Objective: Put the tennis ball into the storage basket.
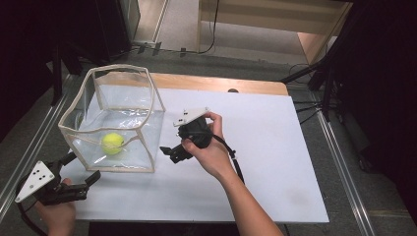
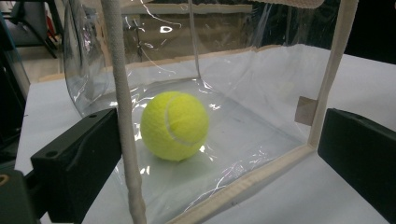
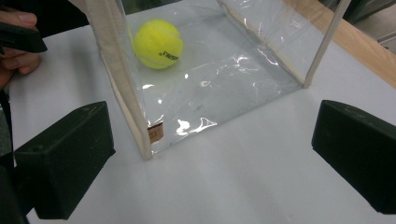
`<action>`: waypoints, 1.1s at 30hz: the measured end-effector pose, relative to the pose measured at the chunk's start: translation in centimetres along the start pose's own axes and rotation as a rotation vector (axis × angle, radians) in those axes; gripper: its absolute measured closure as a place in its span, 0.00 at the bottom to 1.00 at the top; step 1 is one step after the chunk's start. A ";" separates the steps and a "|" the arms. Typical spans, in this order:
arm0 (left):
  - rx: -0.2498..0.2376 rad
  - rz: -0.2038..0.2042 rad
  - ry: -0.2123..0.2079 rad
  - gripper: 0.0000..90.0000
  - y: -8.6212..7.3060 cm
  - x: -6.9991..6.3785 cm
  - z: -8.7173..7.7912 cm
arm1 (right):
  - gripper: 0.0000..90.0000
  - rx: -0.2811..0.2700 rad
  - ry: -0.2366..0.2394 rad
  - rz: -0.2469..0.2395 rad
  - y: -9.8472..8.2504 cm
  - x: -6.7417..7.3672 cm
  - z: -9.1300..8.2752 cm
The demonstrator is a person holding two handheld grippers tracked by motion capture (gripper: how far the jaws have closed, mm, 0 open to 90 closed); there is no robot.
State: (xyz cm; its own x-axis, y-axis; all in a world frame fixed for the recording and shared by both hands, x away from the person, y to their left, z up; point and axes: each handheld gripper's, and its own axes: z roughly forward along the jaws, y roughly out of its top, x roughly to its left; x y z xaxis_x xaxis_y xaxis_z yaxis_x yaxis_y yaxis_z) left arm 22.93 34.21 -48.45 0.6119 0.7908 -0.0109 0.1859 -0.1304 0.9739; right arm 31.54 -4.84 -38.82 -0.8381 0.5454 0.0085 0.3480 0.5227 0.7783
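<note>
While a tennis ball [image 1: 112,143] sat inside the clear bag [image 1: 147,118] on the bench [image 1: 275,162], both grippers hung released outside it; the left gripper [image 1: 78,169] was nearer the ball, the right gripper [image 1: 167,152] beside the bag's opposite wall.

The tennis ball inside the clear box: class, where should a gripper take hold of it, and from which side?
Grip the tennis ball across its middle, coming straight down through the open top of the clear box. Plastic walls surround it on every side, so a sideways approach looks blocked.
</note>
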 end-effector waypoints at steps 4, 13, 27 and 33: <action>0.001 0.000 0.000 0.00 0.0 0.0 0.0 | 0.00 -0.017 -0.001 0.020 -1.1 -0.1 0.1; 0.000 0.001 0.001 0.00 0.0 0.0 0.0 | 0.00 -0.070 -0.019 0.046 -3.6 -0.3 -0.3; 0.001 0.002 0.002 0.00 0.0 0.0 0.0 | 0.00 -0.087 -0.039 0.093 -7.2 -0.9 -0.7; 0.001 0.002 0.003 0.00 0.0 -0.1 0.0 | 0.00 -0.100 -0.054 0.109 -8.6 -1.1 -1.4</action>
State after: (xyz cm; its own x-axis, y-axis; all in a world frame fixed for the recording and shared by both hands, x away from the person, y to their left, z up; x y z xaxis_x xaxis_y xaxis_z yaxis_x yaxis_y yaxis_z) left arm 22.92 34.14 -48.47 0.6101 0.7923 -0.0082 0.1857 -0.1329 0.9736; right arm 28.89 -10.86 -44.70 -0.7729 0.6312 0.0648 0.3901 0.3922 0.8331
